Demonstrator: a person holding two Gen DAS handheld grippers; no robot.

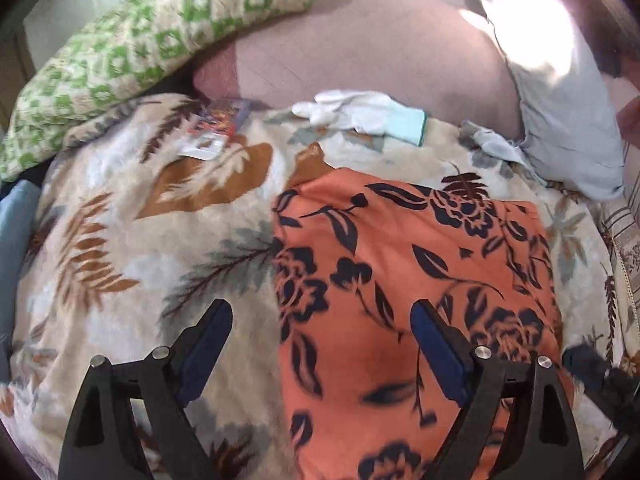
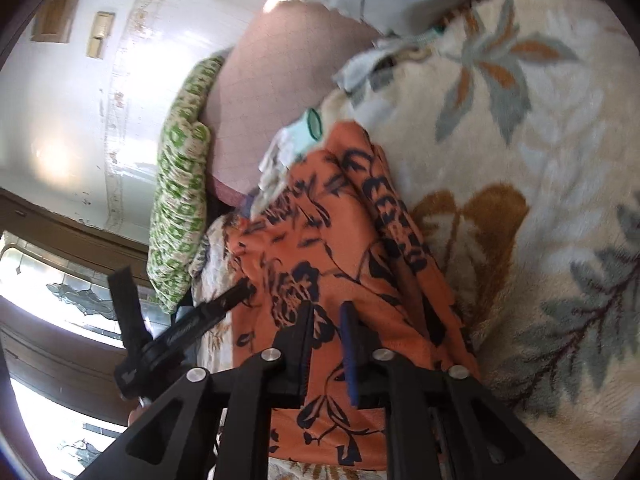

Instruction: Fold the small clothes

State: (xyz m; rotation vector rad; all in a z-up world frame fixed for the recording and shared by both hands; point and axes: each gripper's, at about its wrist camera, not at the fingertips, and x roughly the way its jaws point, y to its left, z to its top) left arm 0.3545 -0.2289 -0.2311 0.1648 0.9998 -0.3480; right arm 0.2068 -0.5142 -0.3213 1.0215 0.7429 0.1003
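Observation:
An orange cloth with a dark floral print [image 1: 404, 280] lies folded on a cream leaf-patterned blanket [image 1: 160, 240]. My left gripper [image 1: 320, 328] is wide open above the cloth's left edge, holding nothing. In the right wrist view the same orange cloth [image 2: 320, 248] is bunched into folds. My right gripper [image 2: 326, 320] has its jaws close together with the cloth's near part between them, gripping it. The left gripper [image 2: 176, 324] also shows at the left of the right wrist view.
A white glove with a teal cuff [image 1: 360, 114] and a colourful packet [image 1: 218, 120] lie on the far part of the blanket. A green-patterned pillow [image 1: 140, 40] is at the back left, a grey pillow [image 1: 560, 120] at the back right. A pink sheet [image 1: 380, 52] lies beyond.

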